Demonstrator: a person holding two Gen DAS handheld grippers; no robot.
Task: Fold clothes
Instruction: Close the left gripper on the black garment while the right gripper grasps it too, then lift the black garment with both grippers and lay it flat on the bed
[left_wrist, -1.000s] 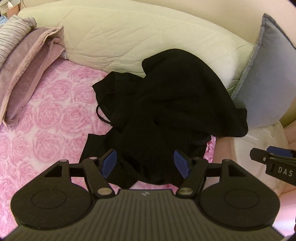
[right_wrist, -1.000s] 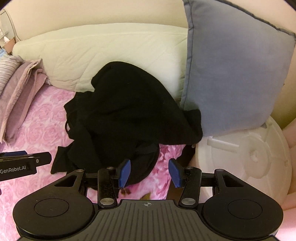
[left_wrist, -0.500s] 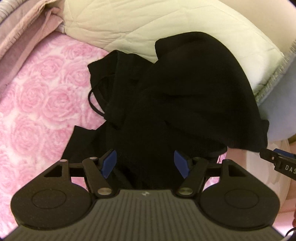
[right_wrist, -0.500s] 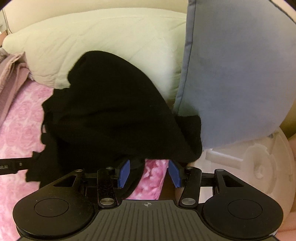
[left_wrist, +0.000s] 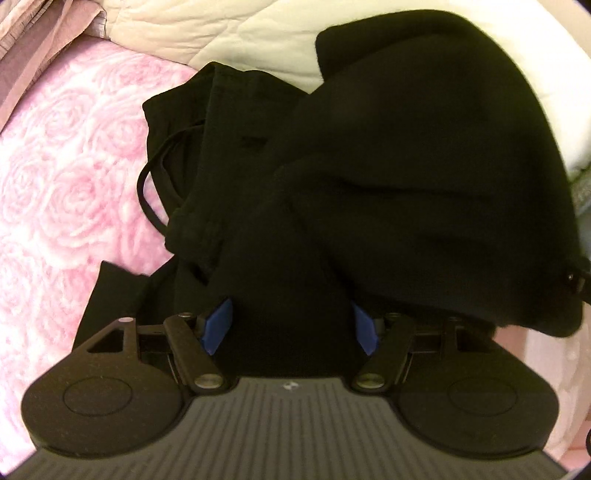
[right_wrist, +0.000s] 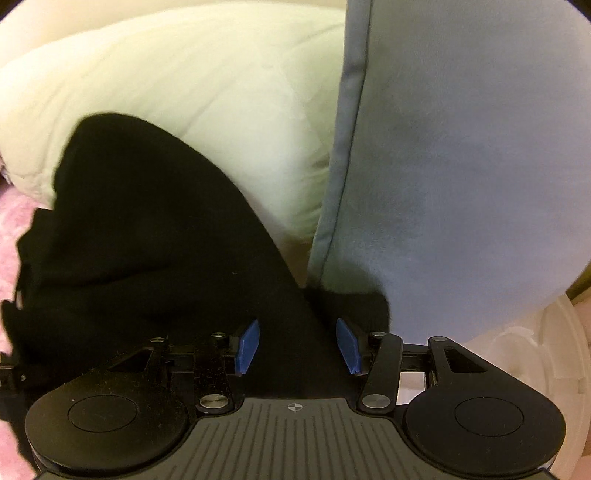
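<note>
While the black garment (left_wrist: 388, 177) lies crumpled in a heap on the pink rose-patterned bed (left_wrist: 66, 155), propped against the pale quilted cushion (right_wrist: 207, 122) and just beside the blue pillow (right_wrist: 461, 158), both pairs of jaws are held spread with dark cloth lying between them. The left gripper (left_wrist: 291, 326) is set at the heap's near edge and the right gripper (right_wrist: 297, 345) at its right-hand corner, so a grasping step is judged to be in hand. Two separate edges should be pinched so the garment can be spread flat.
</note>
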